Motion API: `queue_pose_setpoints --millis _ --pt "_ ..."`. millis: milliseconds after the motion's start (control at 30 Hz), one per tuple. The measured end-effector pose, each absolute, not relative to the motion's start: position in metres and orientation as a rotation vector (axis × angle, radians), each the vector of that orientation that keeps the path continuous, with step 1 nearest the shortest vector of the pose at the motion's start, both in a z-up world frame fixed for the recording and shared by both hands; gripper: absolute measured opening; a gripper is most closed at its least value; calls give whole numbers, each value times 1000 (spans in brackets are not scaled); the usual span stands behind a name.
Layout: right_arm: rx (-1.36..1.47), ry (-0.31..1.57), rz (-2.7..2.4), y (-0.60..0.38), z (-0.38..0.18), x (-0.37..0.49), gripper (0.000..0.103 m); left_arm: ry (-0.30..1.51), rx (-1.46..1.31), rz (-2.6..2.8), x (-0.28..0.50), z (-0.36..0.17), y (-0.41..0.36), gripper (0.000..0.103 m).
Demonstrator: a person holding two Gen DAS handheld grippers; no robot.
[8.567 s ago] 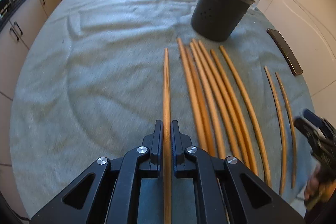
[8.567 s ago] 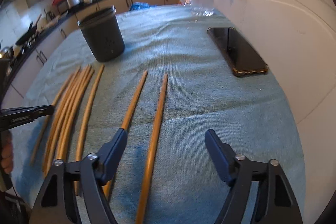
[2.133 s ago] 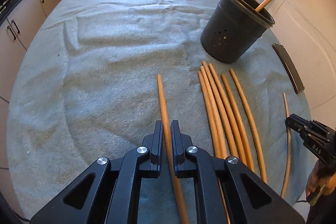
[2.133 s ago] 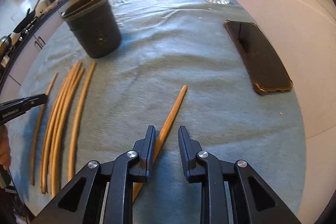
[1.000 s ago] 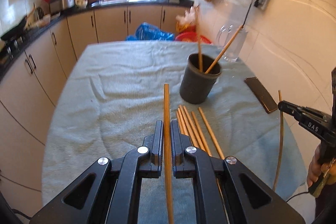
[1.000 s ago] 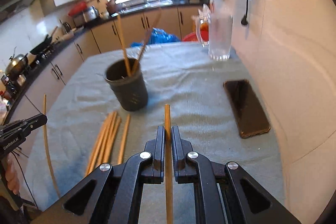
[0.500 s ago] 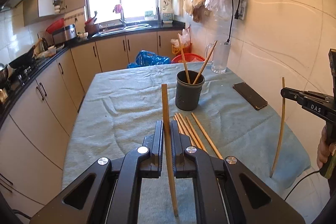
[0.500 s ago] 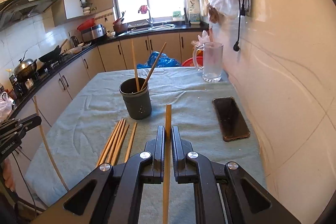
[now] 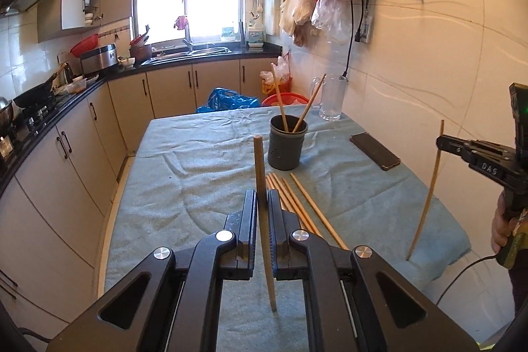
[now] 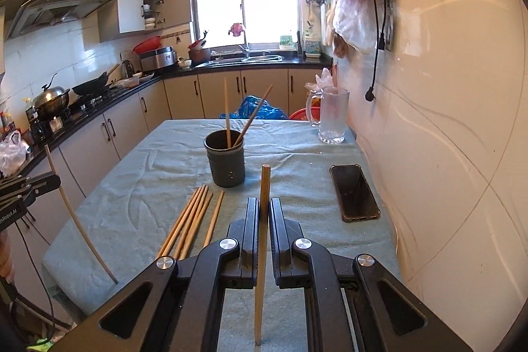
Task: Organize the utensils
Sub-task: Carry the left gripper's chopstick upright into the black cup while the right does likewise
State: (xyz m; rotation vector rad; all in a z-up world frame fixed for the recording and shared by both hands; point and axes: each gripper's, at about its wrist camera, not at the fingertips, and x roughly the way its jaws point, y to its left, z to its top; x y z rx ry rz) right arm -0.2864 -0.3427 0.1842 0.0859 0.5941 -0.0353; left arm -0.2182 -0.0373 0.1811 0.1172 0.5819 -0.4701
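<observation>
On the tabletop [image 10: 297, 154], which is covered by a blue-green cloth, five chopsticks [image 10: 193, 216] lie loose in front of the dark holder [image 10: 226, 162], their long axes running toward it. Two chopsticks [image 10: 237, 117] stand in the holder already, leaning apart. Judged from this, two are stowed, two are in transit and five remain.

The left claw [image 9: 261, 216] is closed on one chopstick [image 9: 260, 174]. This stick is clear of the cloth. Its long axis is near vertical, blunt end up, thin end down.

The right claw [image 10: 263, 220] is likewise closed on a second chopstick [image 10: 263, 220], held off the cloth and near vertical, blunt end up.

Both sticks are well short of the holder. A phone [image 10: 354, 192] and a glass mug [image 10: 331, 116] stand to the right.
</observation>
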Motion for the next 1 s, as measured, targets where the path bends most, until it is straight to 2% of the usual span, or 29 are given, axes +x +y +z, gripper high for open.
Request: queue_pose_setpoints --millis 1000 --pt "94 496 -32 -345 216 -252 7 542 79 -479 -174 219 -55 6"
